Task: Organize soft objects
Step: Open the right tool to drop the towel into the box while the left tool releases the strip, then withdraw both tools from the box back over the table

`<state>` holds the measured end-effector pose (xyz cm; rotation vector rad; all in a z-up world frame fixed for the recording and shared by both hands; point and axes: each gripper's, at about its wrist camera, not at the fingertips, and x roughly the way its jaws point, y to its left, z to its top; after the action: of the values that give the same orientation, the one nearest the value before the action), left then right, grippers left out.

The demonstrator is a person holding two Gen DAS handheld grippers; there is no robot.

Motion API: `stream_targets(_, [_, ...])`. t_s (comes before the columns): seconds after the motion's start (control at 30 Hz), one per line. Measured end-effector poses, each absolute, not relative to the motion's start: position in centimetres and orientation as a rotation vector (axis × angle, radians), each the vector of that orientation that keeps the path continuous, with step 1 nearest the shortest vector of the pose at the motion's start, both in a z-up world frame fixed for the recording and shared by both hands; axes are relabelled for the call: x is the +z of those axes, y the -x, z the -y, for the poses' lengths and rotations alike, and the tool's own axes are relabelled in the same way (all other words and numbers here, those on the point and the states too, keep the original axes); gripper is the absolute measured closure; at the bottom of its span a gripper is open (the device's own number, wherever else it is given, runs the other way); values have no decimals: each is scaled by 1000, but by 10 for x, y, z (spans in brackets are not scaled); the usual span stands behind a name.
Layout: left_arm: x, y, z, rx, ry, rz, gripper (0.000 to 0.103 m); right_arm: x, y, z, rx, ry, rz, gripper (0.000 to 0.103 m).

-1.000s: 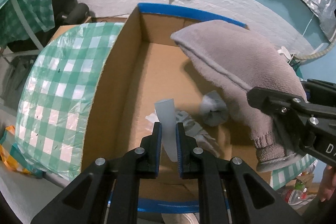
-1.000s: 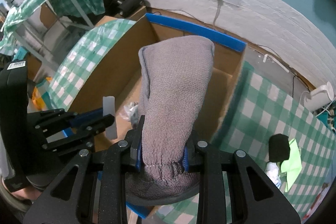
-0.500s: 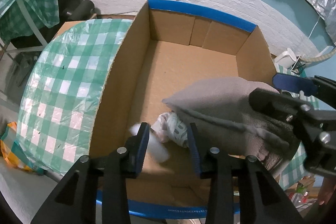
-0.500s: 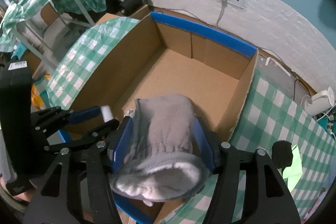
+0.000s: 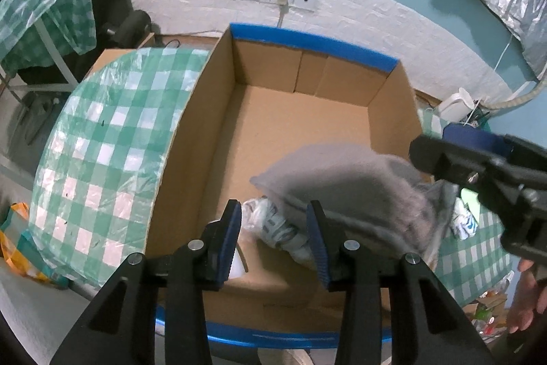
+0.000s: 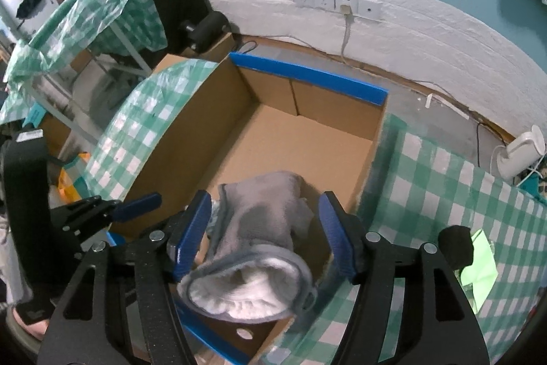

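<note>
The cardboard box with blue-taped rims sits between two stretches of green checked cloth on the desk, white brick and teal wall behind. The grey fleece sock lies in the box's near corner, its fluffy cuff slumped over the front rim – from there it could slide out onto the floor, I'd say, as nothing holds it. Beneath it lies a patterned white sock. Right tool – fingers spread wide around the sock, not gripping. Left tool likewise apart, empty
</note>
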<state>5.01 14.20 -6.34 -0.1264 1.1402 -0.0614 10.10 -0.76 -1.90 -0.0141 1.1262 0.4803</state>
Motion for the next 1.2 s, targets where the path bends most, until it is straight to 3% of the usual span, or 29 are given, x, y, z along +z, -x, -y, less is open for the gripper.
stream_targets(0.13, [-52,-50,-134,-69,125,-1110,57,-16,-99,20,462,-3,-1121,37])
stream_targets(1.2, [-18,-43,-50,-145,70,-1053,56,-6,-72,153,289,-112,-1081,37])
